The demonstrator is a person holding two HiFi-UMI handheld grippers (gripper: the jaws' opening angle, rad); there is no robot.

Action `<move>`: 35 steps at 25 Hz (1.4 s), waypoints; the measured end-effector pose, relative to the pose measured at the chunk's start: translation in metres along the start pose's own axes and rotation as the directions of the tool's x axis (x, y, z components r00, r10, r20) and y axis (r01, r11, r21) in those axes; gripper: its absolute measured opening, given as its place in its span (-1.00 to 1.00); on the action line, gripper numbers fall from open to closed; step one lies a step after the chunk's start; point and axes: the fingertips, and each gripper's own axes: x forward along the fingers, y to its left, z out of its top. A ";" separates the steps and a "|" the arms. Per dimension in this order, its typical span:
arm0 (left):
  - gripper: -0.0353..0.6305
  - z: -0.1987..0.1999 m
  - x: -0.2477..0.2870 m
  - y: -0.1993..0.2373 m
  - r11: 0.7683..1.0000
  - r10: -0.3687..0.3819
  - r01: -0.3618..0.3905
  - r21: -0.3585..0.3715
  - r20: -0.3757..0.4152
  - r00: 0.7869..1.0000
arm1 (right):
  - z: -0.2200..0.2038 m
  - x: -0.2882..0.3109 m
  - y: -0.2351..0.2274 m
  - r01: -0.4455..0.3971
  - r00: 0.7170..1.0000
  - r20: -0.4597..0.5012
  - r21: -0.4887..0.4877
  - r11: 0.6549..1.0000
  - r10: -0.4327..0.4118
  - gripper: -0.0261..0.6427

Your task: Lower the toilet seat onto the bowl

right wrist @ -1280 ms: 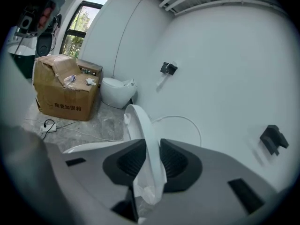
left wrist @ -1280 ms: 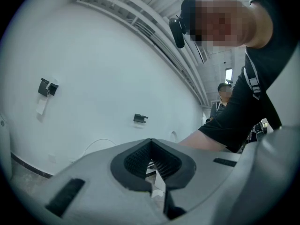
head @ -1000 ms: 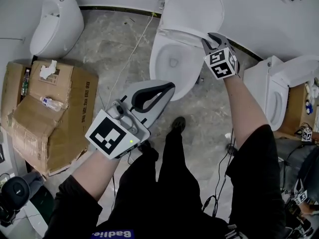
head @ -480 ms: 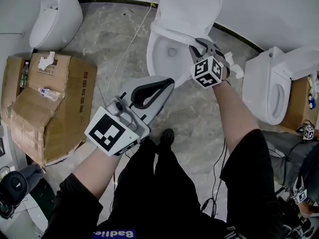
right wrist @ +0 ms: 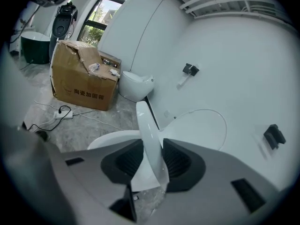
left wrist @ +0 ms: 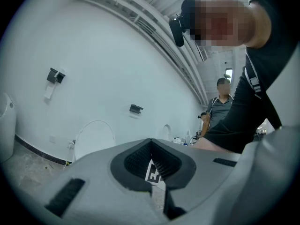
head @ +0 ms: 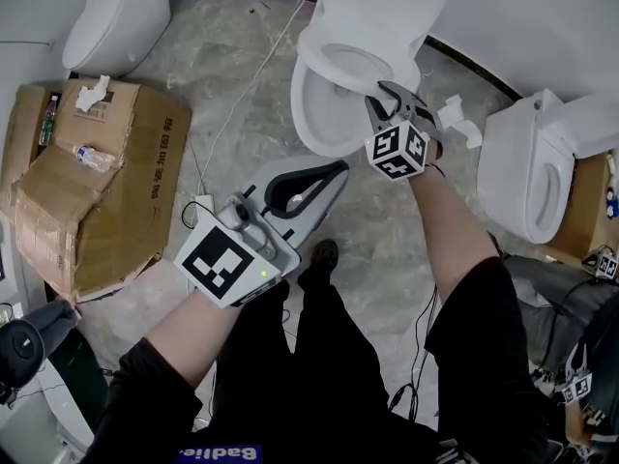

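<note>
The white toilet (head: 324, 114) stands at the top middle of the head view, its lid (head: 382, 3) upright against the wall. The toilet seat (head: 360, 64) hangs tilted over the bowl. My right gripper (head: 392, 98) is at the seat's right rim. In the right gripper view the seat's edge (right wrist: 150, 135) runs between the two pads of that gripper (right wrist: 152, 161), whose jaws are opening and no longer clamp it. My left gripper (head: 324, 177) hovers over the floor in front of the bowl, shut and empty, also seen in its own view (left wrist: 151, 149).
A battered cardboard box (head: 97, 182) sits at the left with a bottle on it. Another white fixture (head: 116, 17) stands at the top left and a second toilet (head: 527, 177) at the right. A cable and power strip (head: 203, 206) lie on the floor. A second person (left wrist: 225, 107) stands behind.
The seat has swung down from beside the lid toward the bowl, and my right gripper came down and left with it. The left gripper has hardly moved.
</note>
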 end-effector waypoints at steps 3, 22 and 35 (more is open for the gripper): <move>-0.85 -0.010 -0.007 -0.002 1.000 -0.021 0.021 0.006 -0.003 1.000 | -0.006 0.000 0.017 0.011 1.000 -0.016 -0.007 1.000 -0.011 -0.53; -0.85 -0.083 -0.036 0.005 0.998 -0.056 0.056 0.012 -0.028 0.998 | -0.064 0.022 0.140 -0.077 0.993 -0.099 -0.068 0.995 0.070 -0.49; -0.85 -0.126 -0.050 0.027 1.000 -0.028 0.028 0.008 -0.036 0.999 | -0.105 0.056 0.203 -0.135 0.982 -0.148 -0.129 0.982 0.115 -0.45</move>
